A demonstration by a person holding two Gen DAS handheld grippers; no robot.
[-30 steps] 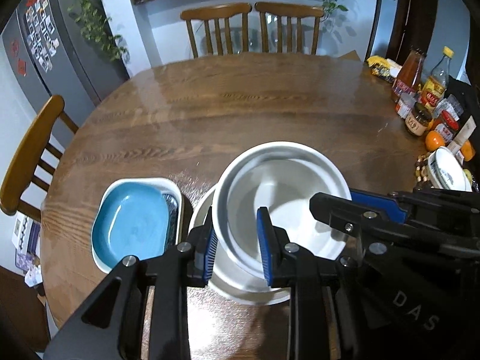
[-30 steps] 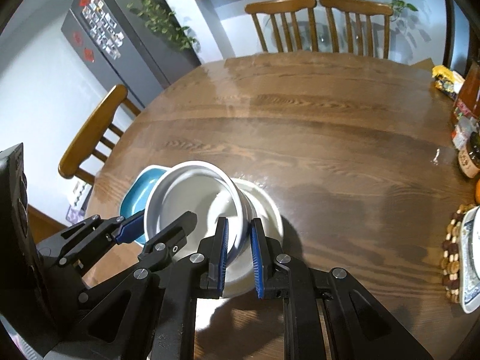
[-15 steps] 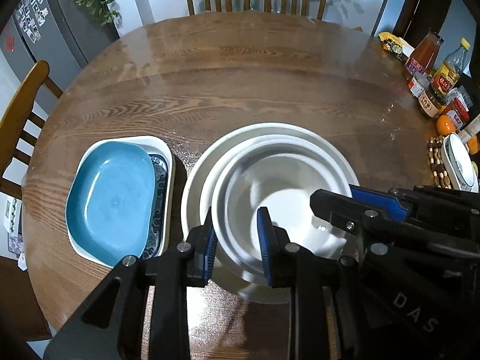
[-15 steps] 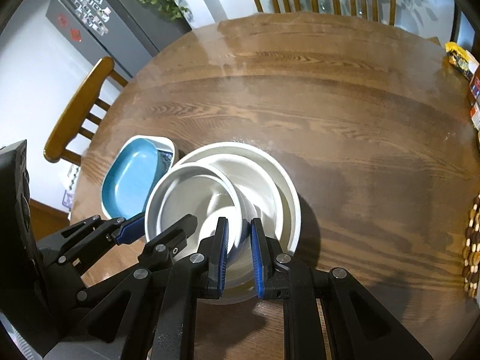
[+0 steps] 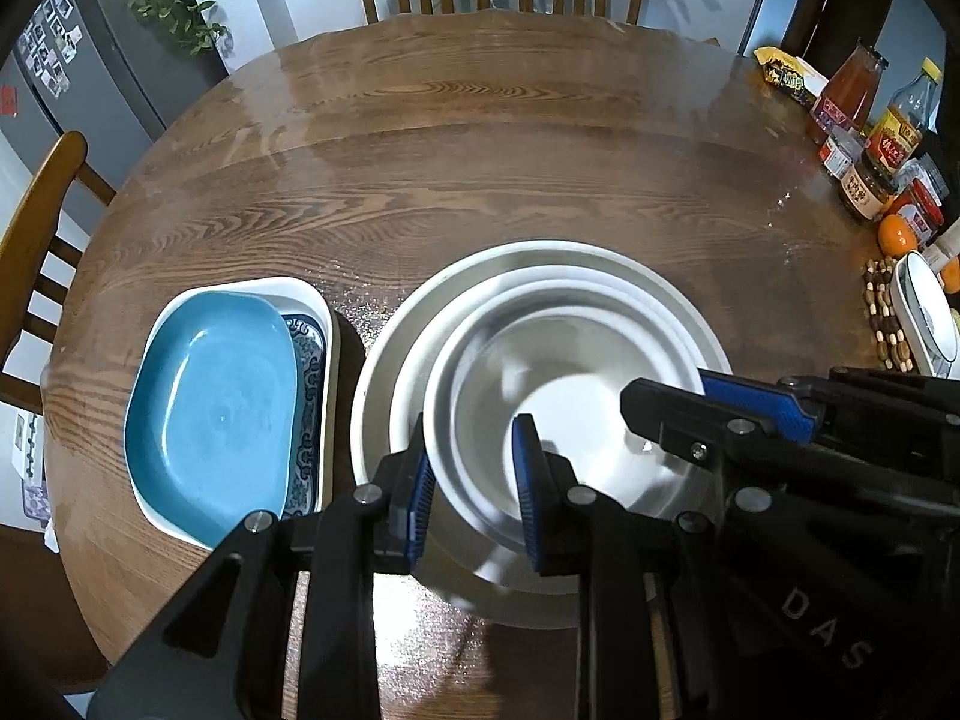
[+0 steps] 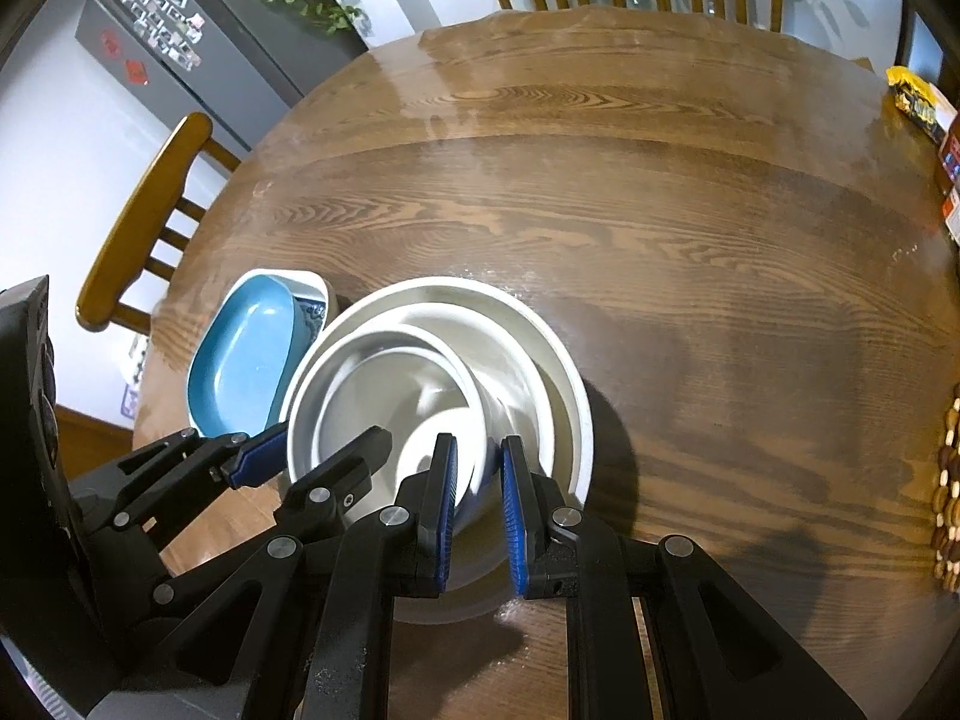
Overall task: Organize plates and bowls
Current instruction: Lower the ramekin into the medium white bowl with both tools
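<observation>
On a round wooden table (image 5: pixel 480 180), 2 grippers, left (image 5: pixel 471 492) and right (image 6: pixel 478 504), clamp a white bowl's (image 5: pixel 558 408) rim; best released together once nested level in the larger bowl (image 5: pixel 540 264).

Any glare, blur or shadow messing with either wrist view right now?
Left wrist: glare streaks on the table, near rim of the white bowl smeared by blur. Right wrist: sharper, dark shadow right of the bowl stack; fisheye bends both.

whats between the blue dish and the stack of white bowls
Only a narrow strip of bare table separates the blue dish from the white bowls, in the left wrist view.
</observation>
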